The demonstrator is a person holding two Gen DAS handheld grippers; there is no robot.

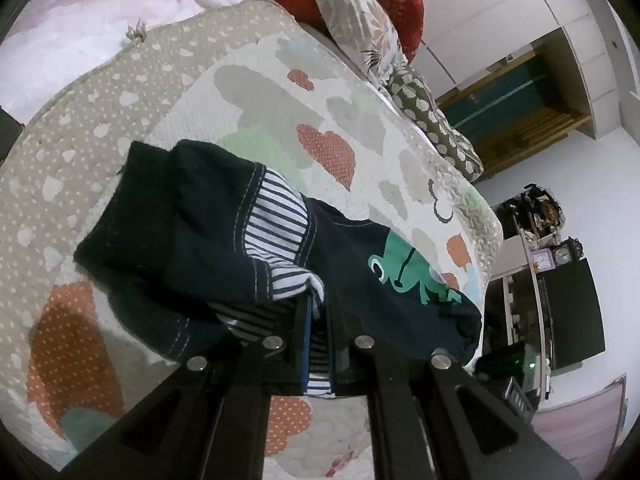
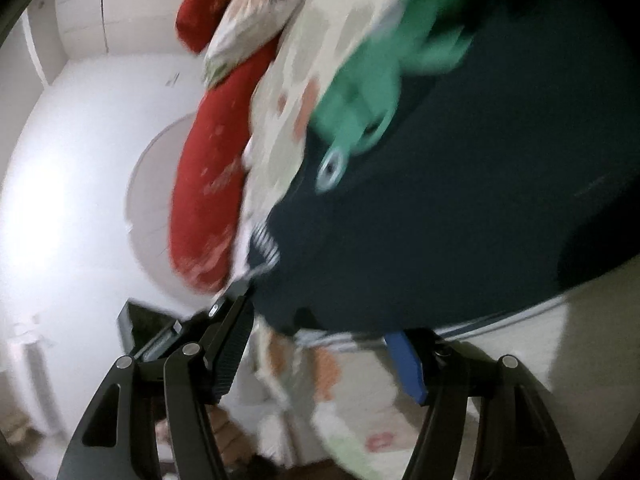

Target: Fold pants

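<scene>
From my left wrist view, the pants [image 1: 208, 240] are lying bunched on the quilt [image 1: 248, 92] on the bed, dark navy with a striped lining showing at the cuffs and a green frog print [image 1: 404, 272] on the part nearest the bed's edge. My left gripper [image 1: 318, 344] is clamped down on a striped bit of the fabric, jaws nearly together with cloth pinched between them. These look like small, light kid's pants, soft and floppy, so I reckon they'll sag and drape from wherever I hold them rather than keep any shape. From my right wrist view it's all pretty blurry, but the pants [image 2: 460, 220] fill the upper right with the frog print [image 2: 360, 92] smeared across, and the red pillow [image 2: 208, 184] is off to the side. My right gripper [image 2: 320, 356] is spread wide with nothing between the fingers, sitting just under the edge of the cloth. I'd guess a stitched hem or the waistband is the best place to grab, since it's thicker and less likely to slip out.
</scene>
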